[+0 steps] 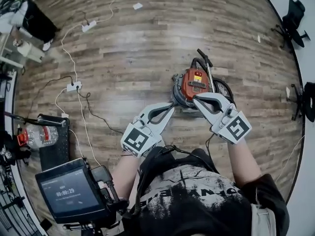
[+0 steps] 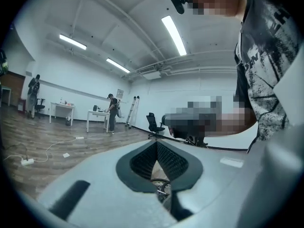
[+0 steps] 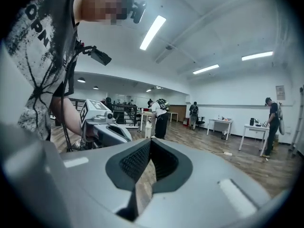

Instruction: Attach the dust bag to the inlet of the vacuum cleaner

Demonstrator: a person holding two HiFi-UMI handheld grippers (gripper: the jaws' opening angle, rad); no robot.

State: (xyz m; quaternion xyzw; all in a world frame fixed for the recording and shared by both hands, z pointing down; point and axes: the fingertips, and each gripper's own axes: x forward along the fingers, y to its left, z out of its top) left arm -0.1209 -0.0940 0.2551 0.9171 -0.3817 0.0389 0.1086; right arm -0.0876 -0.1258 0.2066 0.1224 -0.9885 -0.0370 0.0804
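The vacuum cleaner (image 1: pixel 196 84) stands on the wooden floor: an orange-red body, a black handle (image 1: pixel 204 58) and a dark wheel (image 1: pixel 224 89). I cannot make out a dust bag in any view. Both grippers are held high in front of the person's chest, above the vacuum in the head view. My left gripper (image 1: pixel 172 107) is shut with nothing in it, and its tips point toward the vacuum's left side. My right gripper (image 1: pixel 197 99) is shut and empty too, over the vacuum's near edge. In the gripper views both point about level into the room, left gripper (image 2: pixel 156 144) and right gripper (image 3: pixel 149 144), with their pads together.
White cables and power strips (image 1: pixel 74 86) run across the floor at left. A water bottle (image 1: pixel 42 135) lies by a black box, and a screen device (image 1: pixel 69 191) hangs at lower left. Office chairs (image 1: pixel 295 14) stand at far right. People work at tables (image 3: pixel 266 127) in the distance.
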